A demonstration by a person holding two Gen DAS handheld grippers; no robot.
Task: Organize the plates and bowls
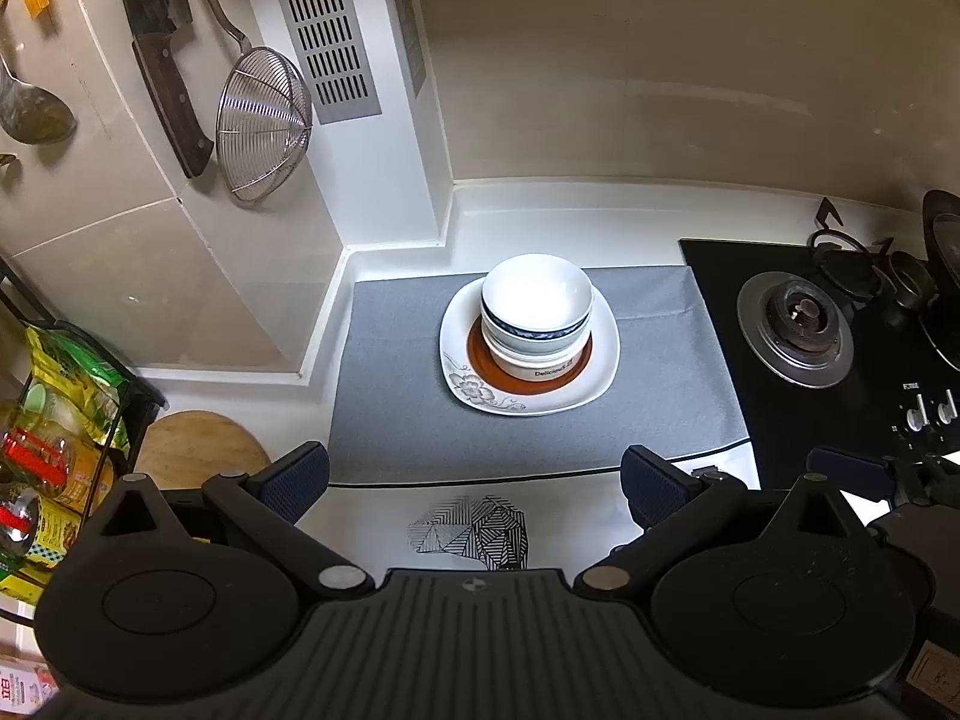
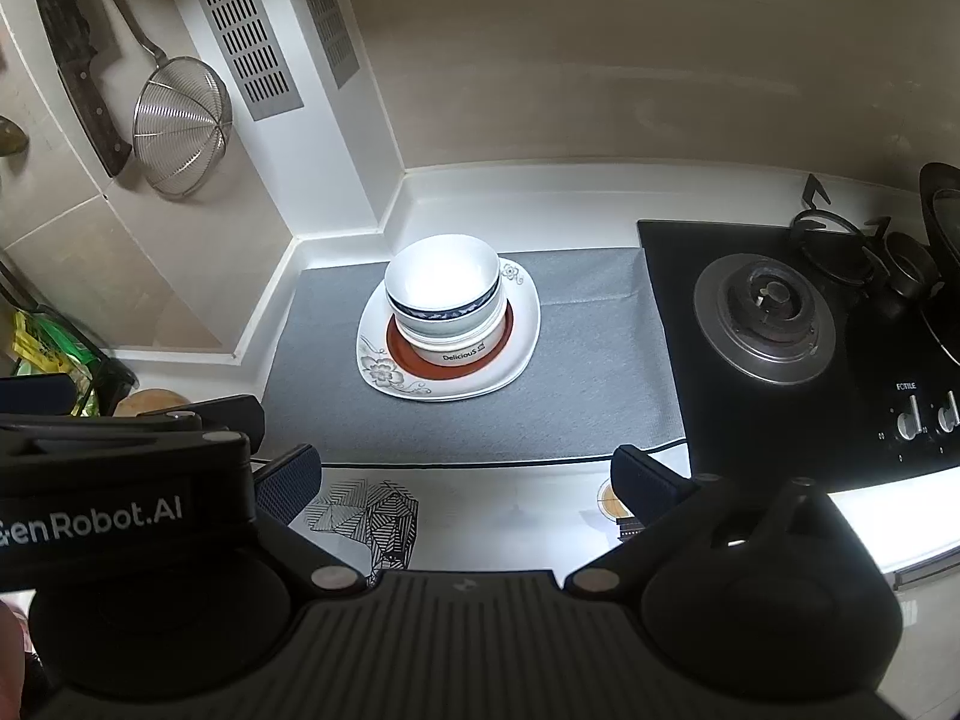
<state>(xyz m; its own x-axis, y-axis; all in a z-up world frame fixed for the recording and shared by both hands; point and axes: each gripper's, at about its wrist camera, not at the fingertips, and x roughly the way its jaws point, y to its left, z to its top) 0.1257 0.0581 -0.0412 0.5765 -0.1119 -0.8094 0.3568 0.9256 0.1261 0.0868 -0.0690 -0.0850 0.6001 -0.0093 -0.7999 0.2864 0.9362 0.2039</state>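
Bowls (image 1: pixel 536 315) sit nested in one stack on a red-brown saucer (image 1: pixel 480 354), and that on a square white plate (image 1: pixel 600 360) with a flower print, all resting on a grey mat (image 1: pixel 384 384) on the desk (image 1: pixel 540 210) in the left wrist view. The left gripper (image 1: pixel 474 483) hangs near the front edge of the mat, well apart from the stack, its fingers (image 1: pixel 294 480) spread wide and holding nothing. A stove (image 1: pixel 792 324) lies to the right of the mat; a knife (image 1: pixel 168 78) and a wire strainer (image 1: pixel 264 120) hang on the wall to the left.

In the right wrist view the same stack shows again: bowls (image 2: pixel 443 294) on the saucer (image 2: pixel 402 354) on the plate (image 2: pixel 522 324), set toward the back of the mat (image 2: pixel 576 384). The right gripper (image 2: pixel 465 480) is likewise at the near edge, fingers (image 2: pixel 651 483) wide apart and empty, with the left gripper's body just beside it on the left.

The pile looks already gathered, so the task seems close to finished. The risk from here is in any further handling: the bowls are stacked tall on a small saucer, and a sideways push from either gripper could slide the top bowl off or tip the whole stack. Glazed rims would likely slip between the fingers if pinched thinly. The two grippers are close enough to knock each other.
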